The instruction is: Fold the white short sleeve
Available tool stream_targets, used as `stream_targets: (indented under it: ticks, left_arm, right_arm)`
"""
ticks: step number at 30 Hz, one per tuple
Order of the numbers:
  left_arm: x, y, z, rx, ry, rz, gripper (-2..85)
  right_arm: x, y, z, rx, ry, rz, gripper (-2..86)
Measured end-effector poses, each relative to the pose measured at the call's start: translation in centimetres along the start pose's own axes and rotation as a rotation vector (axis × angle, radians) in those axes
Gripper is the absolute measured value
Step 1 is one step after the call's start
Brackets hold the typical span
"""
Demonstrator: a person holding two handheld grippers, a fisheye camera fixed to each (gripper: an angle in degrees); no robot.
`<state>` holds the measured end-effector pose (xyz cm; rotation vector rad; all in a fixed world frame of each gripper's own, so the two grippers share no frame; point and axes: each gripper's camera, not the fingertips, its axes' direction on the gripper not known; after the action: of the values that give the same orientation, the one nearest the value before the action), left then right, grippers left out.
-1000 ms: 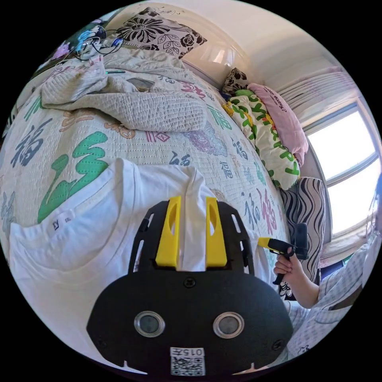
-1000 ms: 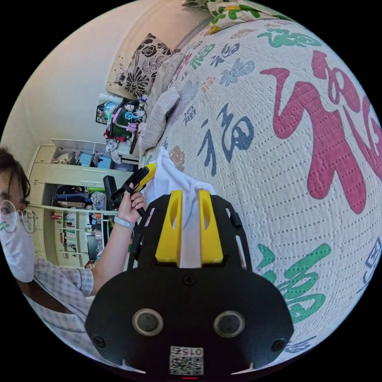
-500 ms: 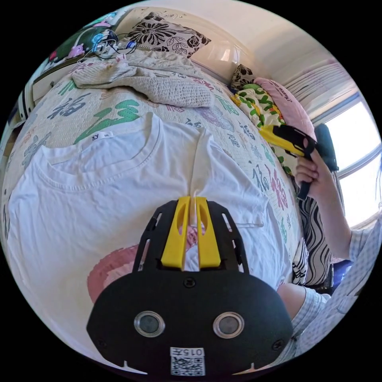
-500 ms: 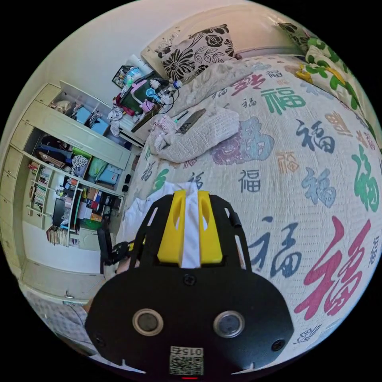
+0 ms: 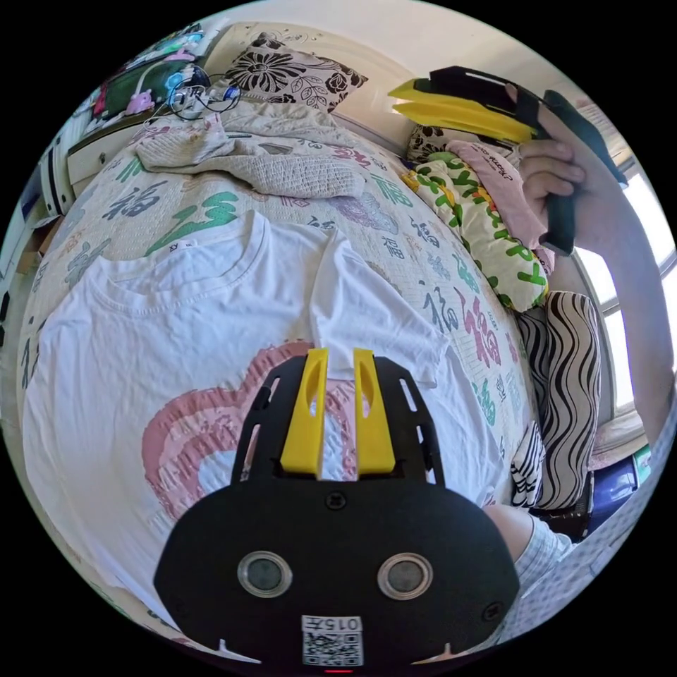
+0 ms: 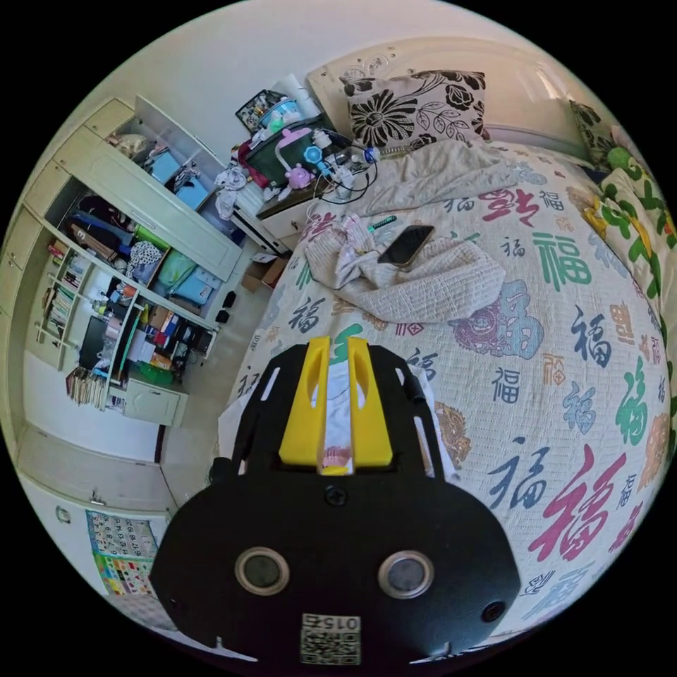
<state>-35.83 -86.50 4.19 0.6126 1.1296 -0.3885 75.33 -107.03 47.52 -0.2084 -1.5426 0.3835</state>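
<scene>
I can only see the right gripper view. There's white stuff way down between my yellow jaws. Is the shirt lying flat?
Observer: Yes. In the left gripper view the white shirt is spread flat on the bedspread.
Operator: Is there a picture on it?
Observer: A big pink heart is printed on the chest.
Operator: Where's the sleeve?
Observer: The sleeve lies folded in over the chest, just past the left gripper, whose jaws are open.
</scene>
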Motion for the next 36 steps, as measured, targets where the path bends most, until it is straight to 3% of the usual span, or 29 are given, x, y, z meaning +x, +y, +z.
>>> stream_targets:
  ticks: [4, 12, 16, 21, 28, 33, 36]
  left_arm:
    - [0.7, 1.2, -1.1, 0.023, -0.031, 0.004, 7.4]
    - [0.1, 2.6, -1.1, -0.041, -0.151, -0.035, 9.0]
    - [0.0, 3.8, -2.5, -0.061, -0.192, -0.002, 2.3]
    - [0.3, 6.5, -6.4, 0.046, -0.143, 0.012, 0.3]
    - [-1.1, 11.2, -8.1, 0.062, -0.131, -0.107, 3.1]
    - [-2.1, 18.2, -15.4, 0.270, -0.103, -0.211, 6.3]
    - [-4.4, 25.4, -21.2, 0.385, -0.199, -0.394, 8.0]
  right_arm:
    - [-2.5, 4.1, -0.9, 0.005, 0.076, -0.200, 6.3]
    - [-3.0, 19.7, 2.5, -0.264, 0.288, -0.478, 8.5]
    - [-4.2, 21.5, 5.2, -0.352, 0.478, -0.500, 0.4]
    - [-5.7, 21.6, 2.9, -0.279, 0.411, -0.447, -0.9]
    - [-6.6, 21.9, 3.1, -0.335, 0.328, -0.385, -0.2]
    - [-10.5, 19.7, 0.7, -0.304, 0.253, -0.440, 4.2]
    - [-15.2, 16.8, 0.9, -0.282, 0.146, -0.532, 5.0]
